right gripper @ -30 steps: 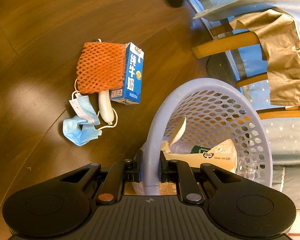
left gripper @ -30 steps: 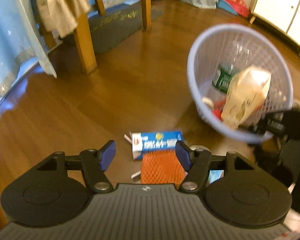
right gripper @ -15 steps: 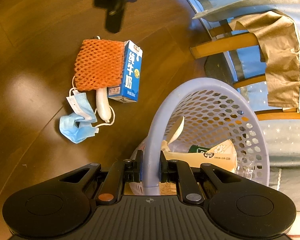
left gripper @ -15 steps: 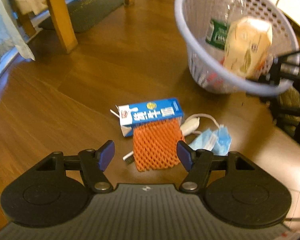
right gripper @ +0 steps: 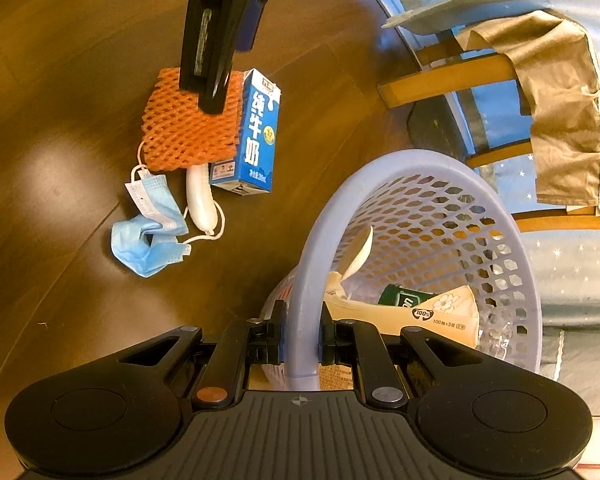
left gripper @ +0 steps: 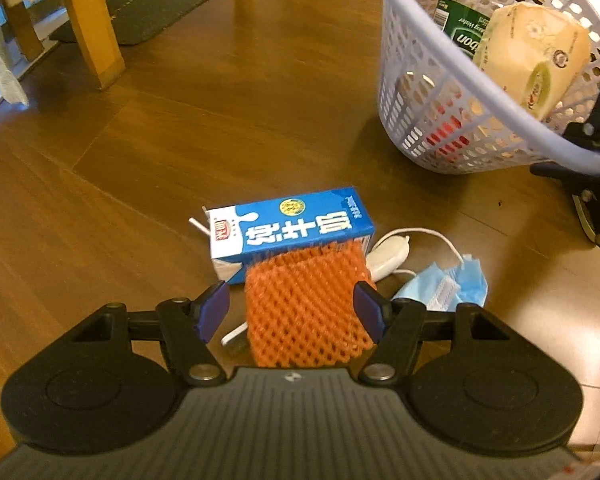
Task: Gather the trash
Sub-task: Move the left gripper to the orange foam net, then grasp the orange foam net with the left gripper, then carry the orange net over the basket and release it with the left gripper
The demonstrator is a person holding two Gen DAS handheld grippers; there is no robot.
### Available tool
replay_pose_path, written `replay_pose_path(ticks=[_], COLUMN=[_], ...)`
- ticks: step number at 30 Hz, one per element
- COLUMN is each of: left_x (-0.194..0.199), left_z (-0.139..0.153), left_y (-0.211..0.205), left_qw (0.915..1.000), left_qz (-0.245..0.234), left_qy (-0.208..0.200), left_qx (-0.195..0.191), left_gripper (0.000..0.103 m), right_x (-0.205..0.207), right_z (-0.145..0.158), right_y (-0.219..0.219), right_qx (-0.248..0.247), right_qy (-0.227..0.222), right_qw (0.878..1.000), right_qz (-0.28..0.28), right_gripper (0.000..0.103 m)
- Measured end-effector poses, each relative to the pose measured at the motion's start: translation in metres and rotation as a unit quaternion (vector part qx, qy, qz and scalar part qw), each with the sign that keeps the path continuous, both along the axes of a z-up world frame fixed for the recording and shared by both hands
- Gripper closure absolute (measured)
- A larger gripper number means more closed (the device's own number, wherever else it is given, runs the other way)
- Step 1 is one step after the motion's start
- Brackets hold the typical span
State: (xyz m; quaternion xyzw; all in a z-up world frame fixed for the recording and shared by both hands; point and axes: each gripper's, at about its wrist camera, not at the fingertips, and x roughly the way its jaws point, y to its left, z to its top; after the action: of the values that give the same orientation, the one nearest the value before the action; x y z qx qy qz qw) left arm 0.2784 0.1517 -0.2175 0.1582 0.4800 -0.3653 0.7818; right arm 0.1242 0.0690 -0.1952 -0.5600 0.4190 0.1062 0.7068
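Orange foam net (left gripper: 306,312) sits between the spread left gripper (left gripper: 292,312); only the right gripper (right gripper: 302,338) view shows it pinching the basket (right gripper: 308,280) rim.

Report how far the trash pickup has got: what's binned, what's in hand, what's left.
Binned: a tissue pack and green-labelled bottle lie in the basket.
In hand: the right gripper clamps the basket rim; the open left gripper straddles the orange foam net.
Left on the floor: net, milk carton, face mask, white pouch.

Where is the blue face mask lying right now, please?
On the wooden floor, right of the orange foam net in the left wrist view, beside the blue face mask lies a white pod.
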Motion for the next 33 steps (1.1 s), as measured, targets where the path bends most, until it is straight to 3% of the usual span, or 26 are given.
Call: replay_pose_path(ticks=[10,15,20,23,33], left_x=[0.007,0.005,0.006,0.005,0.003], left_z=[-0.031,-0.037,-0.037,-0.034,-0.004], left_y=[0.001,-0.001,-0.001,0.001,0.012], left_qw=[0.9994,0.9992,0.9989,0.9986,0.998], left_qz=[0.016,0.011,0.013,0.016,0.027], left_qy=[0.03,0.037,0.04,0.046,0.055], left_qx=[0.004,0.008,0.017,0.02,0.016], left_gripper=[0.041,0.056,0.084,0.096,0.1], right_x=[-0.002,-0.001,0.0,0.001,0.0], right_z=[-0.001,0.0,0.0,0.0,0.0], right_y=[-0.001,-0.001,0.0,0.0,0.001], right_qx=[0.0,0.001,0.002,0.002,0.002], right_qy=[0.002,0.001,0.002,0.002,0.002], right_qw=[1.0,1.0,1.0,1.0,1.0], right_qz=[0.0,-0.002,-0.004,-0.005,-0.005], right_gripper=[0.093,0.093,0.093,0.093,0.093])
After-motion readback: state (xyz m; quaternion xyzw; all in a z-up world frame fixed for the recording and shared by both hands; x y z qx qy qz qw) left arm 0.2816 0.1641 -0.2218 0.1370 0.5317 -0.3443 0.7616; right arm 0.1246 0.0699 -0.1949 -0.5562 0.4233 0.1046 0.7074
